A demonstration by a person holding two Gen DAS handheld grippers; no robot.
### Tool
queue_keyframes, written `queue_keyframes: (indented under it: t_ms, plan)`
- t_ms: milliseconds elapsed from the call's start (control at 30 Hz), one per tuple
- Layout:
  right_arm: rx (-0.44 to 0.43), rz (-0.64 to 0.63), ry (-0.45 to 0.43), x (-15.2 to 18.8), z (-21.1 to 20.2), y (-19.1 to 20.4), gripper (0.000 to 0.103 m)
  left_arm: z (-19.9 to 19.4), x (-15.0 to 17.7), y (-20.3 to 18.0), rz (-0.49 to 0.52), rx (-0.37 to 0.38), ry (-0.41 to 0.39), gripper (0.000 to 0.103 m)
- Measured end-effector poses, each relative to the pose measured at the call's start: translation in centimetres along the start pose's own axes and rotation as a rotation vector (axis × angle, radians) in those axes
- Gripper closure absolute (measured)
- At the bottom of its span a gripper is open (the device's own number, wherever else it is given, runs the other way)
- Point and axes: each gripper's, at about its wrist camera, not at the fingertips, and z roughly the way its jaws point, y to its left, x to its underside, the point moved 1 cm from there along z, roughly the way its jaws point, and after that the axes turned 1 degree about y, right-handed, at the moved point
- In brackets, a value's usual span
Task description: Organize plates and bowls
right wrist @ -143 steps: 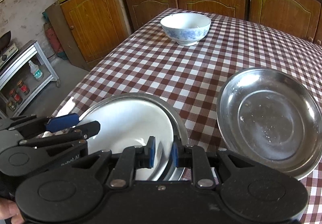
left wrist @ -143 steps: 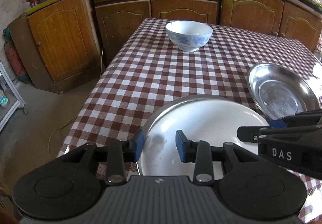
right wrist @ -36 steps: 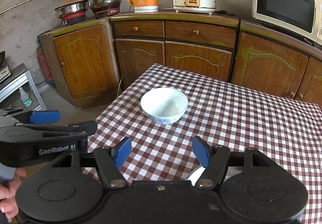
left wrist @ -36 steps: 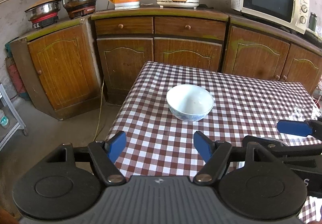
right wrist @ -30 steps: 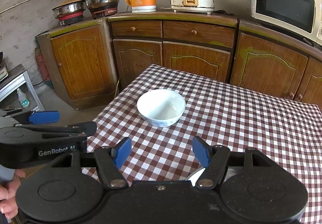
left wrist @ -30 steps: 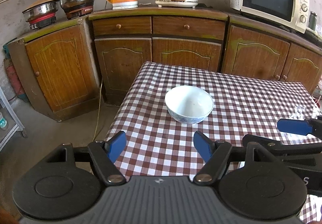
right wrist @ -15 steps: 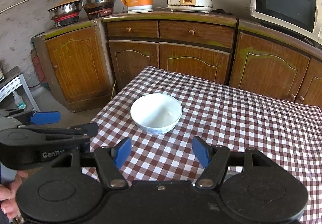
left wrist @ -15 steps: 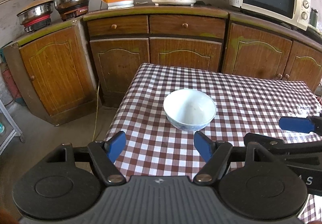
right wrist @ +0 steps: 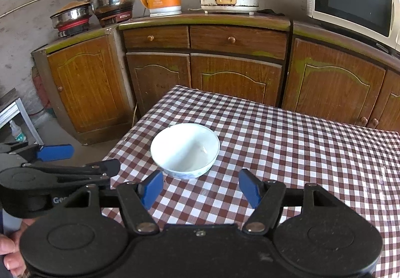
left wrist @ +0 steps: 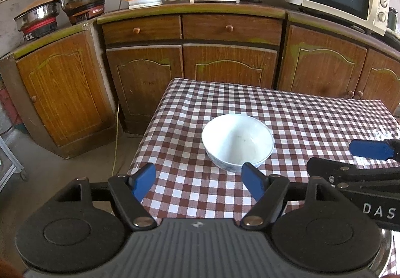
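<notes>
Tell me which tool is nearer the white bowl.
Left, narrowly. The left tool sits just short of the bowl, which lies ahead toward its right finger. The right tool is also just short, bowl ahead toward its left finger.

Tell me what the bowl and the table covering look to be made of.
The bowl looks like glazed ceramic: smooth, glossy white inside, with a blue pattern on its outer wall. The checked table covering is probably wipe-clean vinyl or oilcloth, since it lies flat and shows a faint sheen; plain woven cloth cannot be ruled out.
</notes>
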Motion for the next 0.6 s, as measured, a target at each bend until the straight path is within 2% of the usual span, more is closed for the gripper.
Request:
queue_keyframes:
  t_ms: [600]
  plan:
    - [0.01, 0.038, 0.014, -0.8, 2.5, -1.5, 0.023, 2.6, -1.0, -0.3, -0.002, -0.001, 0.011, 0.024]
